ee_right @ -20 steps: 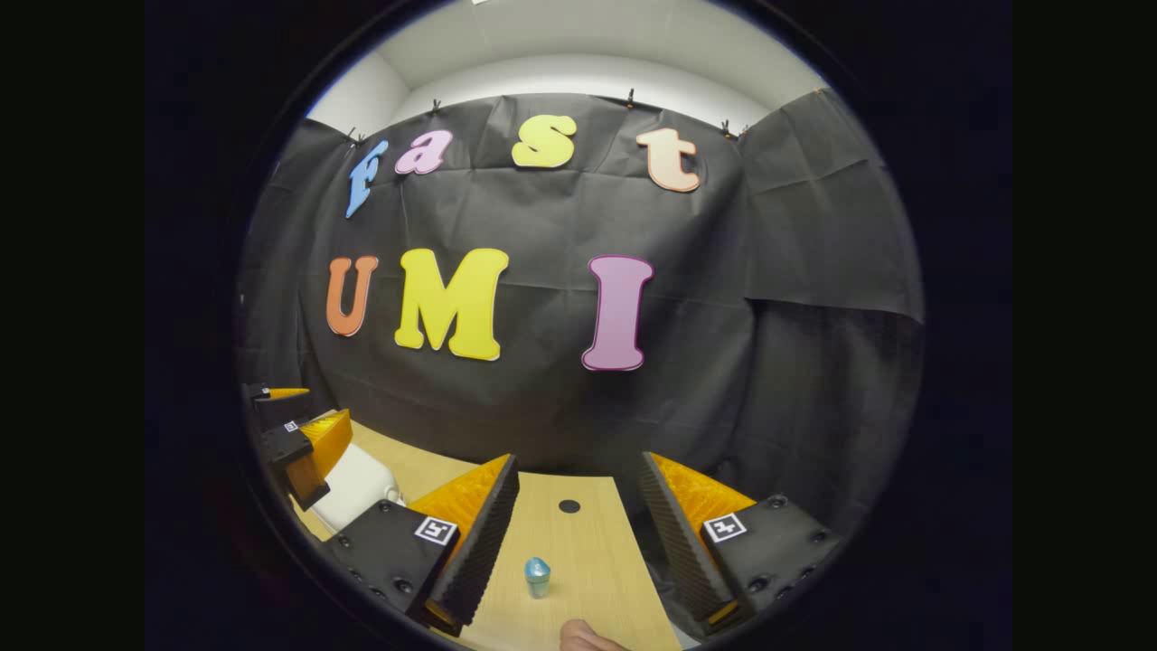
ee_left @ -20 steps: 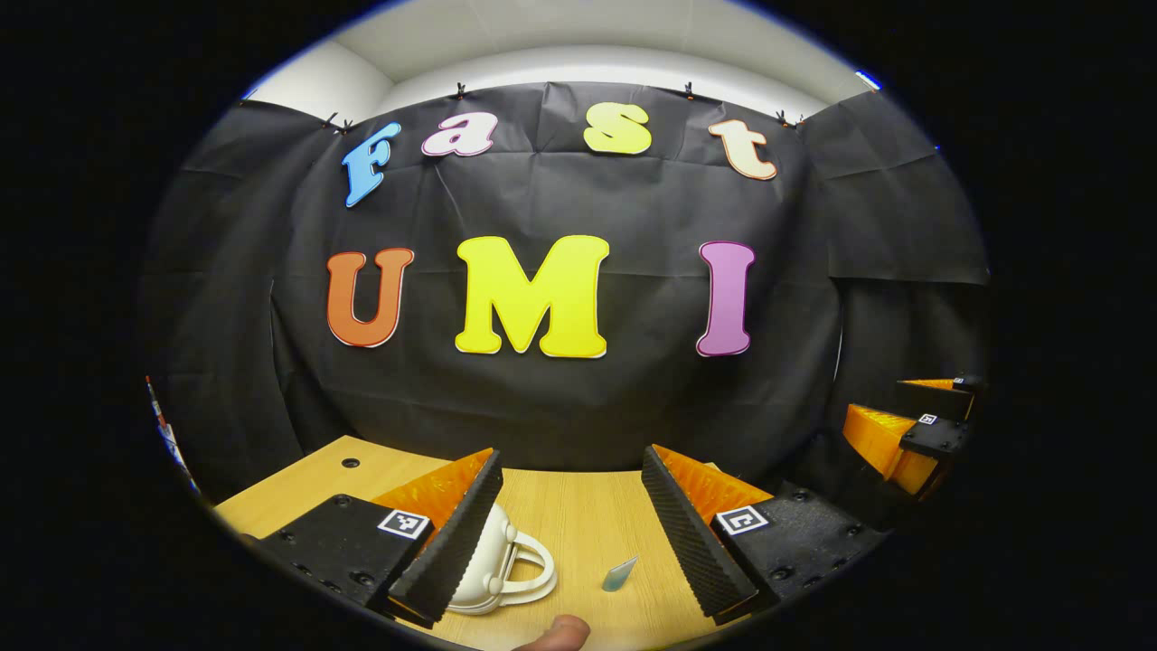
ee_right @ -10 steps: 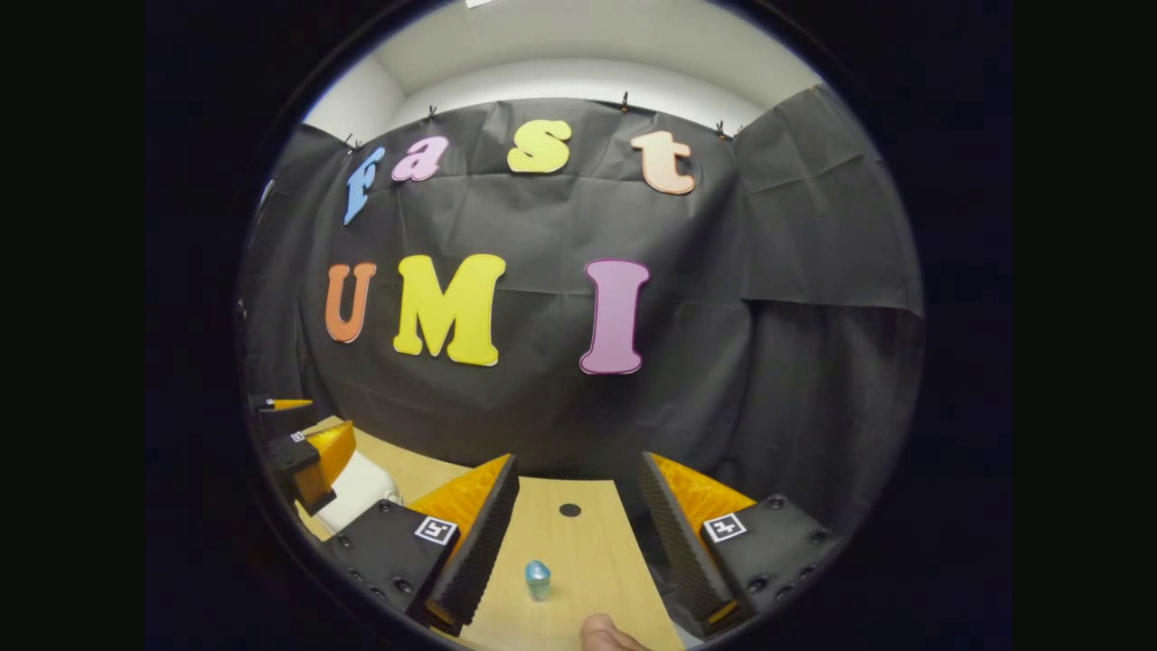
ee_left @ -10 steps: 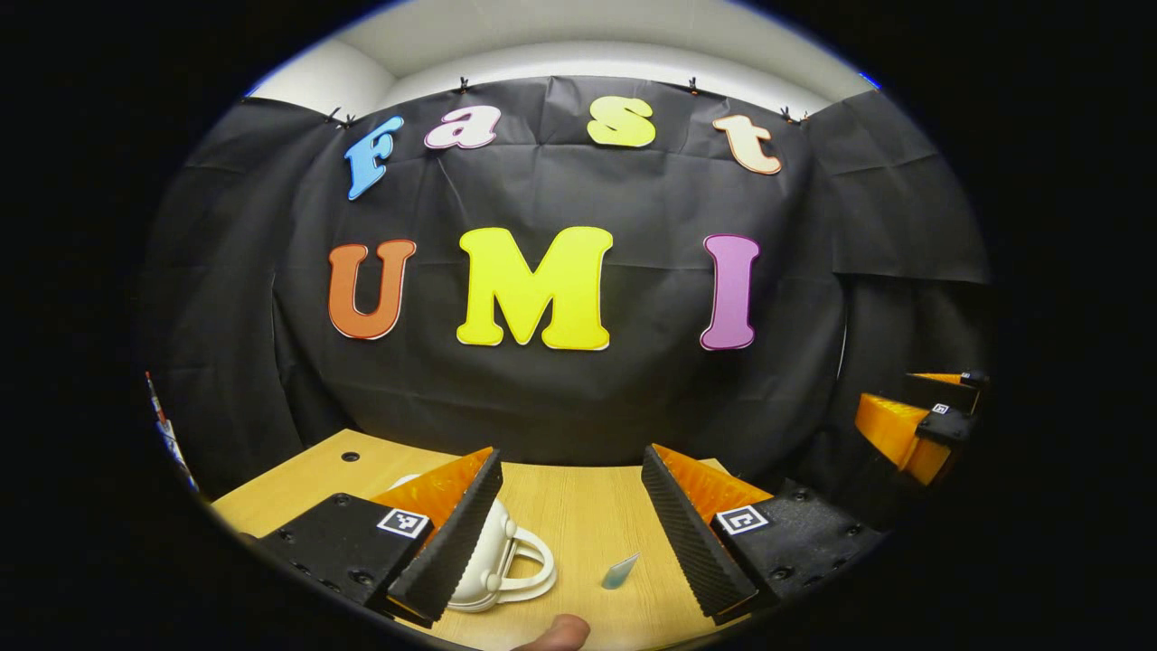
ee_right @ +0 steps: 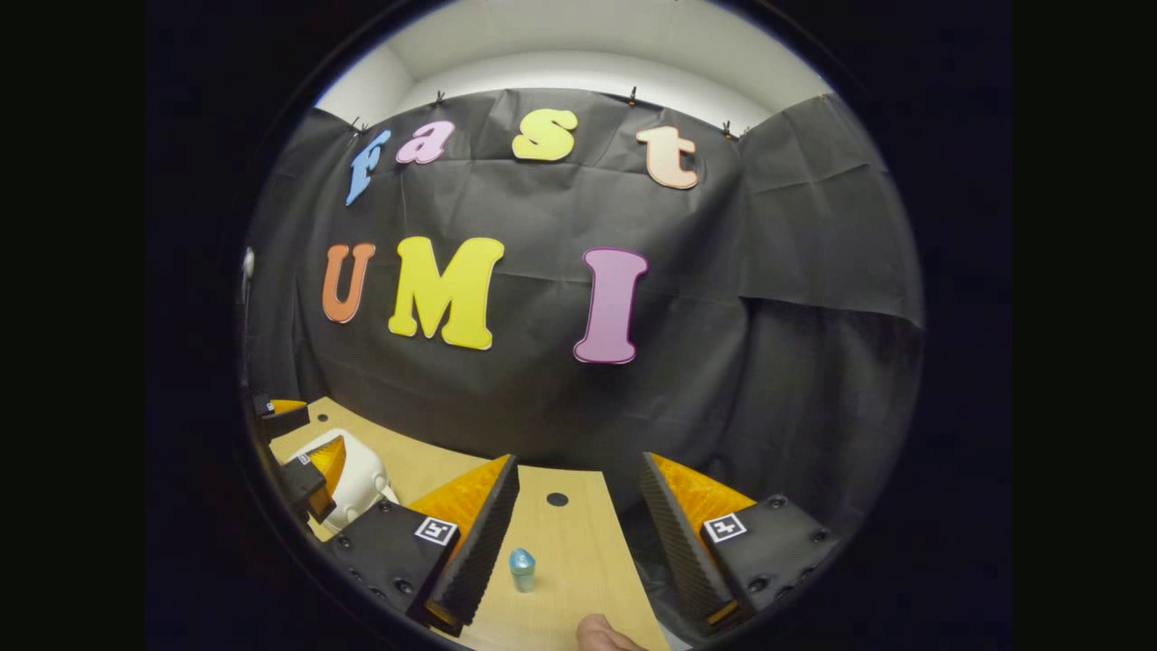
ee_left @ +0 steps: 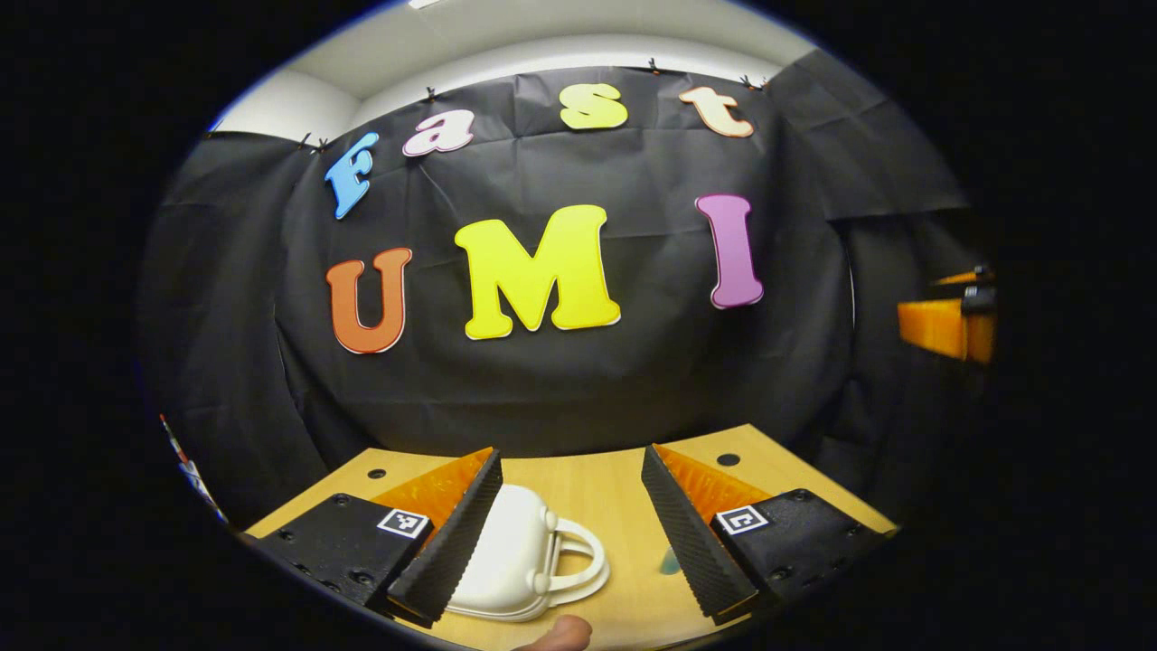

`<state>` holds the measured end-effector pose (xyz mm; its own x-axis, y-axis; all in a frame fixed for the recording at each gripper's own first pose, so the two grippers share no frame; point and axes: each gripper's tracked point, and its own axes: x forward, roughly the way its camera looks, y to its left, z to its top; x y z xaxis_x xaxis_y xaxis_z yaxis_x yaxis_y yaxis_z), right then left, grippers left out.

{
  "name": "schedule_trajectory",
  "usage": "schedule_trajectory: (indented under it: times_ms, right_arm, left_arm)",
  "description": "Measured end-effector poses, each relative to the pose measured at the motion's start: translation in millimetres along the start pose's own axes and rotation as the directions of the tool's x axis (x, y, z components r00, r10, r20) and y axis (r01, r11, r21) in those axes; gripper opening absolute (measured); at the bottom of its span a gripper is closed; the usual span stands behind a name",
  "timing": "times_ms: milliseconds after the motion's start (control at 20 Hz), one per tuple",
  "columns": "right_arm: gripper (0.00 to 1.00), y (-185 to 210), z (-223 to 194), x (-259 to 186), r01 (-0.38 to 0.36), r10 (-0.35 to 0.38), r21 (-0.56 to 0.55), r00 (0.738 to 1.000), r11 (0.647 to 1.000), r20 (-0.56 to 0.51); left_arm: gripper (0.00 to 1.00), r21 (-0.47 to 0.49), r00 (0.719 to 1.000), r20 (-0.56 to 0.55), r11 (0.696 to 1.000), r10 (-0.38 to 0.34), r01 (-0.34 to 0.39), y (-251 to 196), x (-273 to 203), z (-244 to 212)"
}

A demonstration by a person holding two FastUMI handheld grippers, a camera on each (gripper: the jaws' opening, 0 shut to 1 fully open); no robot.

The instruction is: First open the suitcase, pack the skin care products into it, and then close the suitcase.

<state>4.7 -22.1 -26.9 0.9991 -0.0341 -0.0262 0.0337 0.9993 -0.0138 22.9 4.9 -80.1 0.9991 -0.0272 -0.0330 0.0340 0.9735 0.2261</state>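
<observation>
Left gripper view has my left gripper (ee_left: 569, 533) held low over the wooden table (ee_left: 615, 488), pointing level toward the booth's far wall, its two fingers spread wide with nothing between them touching either pad. Beneath the left-hand finger lies the white suitcase (ee_left: 515, 561), closed, its looped handle (ee_left: 583, 570) pointing toward the gap between the fingers. The case rests flat on the table and the finger covers its left part. A small bluish skin care bottle (ee_left: 670, 562) peeks out just beside the inner edge of the right-hand finger, mostly hidden by it. A fingertip (ee_left: 560, 633) of the holding hand shows at the bottom edge. Far off at the right, the other gripper (ee_left: 945, 325) hangs higher up in front of the cloth, blurred.

From the right gripper view, my right gripper (ee_right: 578, 542) also aims level at the wall above the table (ee_right: 578, 542), fingers well apart and gripping nothing. The skin care bottle (ee_right: 522, 569) stands upright on the table between them, nearer the left-hand finger but apart from it. A thumb tip (ee_right: 601, 633) shows at the bottom. At the left edge I see the left gripper (ee_right: 303, 452) hovering over the suitcase (ee_right: 357, 479), one finger in front of the white shell.
</observation>
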Motion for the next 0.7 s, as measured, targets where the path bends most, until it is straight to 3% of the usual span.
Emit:
schedule_trajectory:
  times_ms: [150,400,500,700]
  right_arm:
    - [0.8,-10.1,-5.1,-2.7,0.014,-0.013,0.005,1.0,1.0,-0.012]
    - [0.8,-30.9,2.0,-12.0,0.035,-0.037,0.069,0.999,0.997,0.032]
    - [0.8,-34.6,-2.9,-16.1,0.036,-0.038,0.067,0.999,0.997,0.022]
    - [0.8,-39.4,-9.0,-23.3,0.033,-0.034,0.06,0.999,0.998,0.012]
  left_arm:
    - [0.99,0.18,0.999,-0.031,0.983,-0.015,0.02,-0.4,7.5,-42.2]
    - [0.98,0.396,0.991,-0.116,0.913,-0.062,0.103,-12.8,16.6,-113.5]
    - [0.98,0.492,0.989,-0.14,0.864,-0.044,0.108,-13.1,19.9,-131.5]
    - [1.0,0.654,0.979,-0.2,0.738,-0.044,0.167,-20.1,27.7,-165.0]
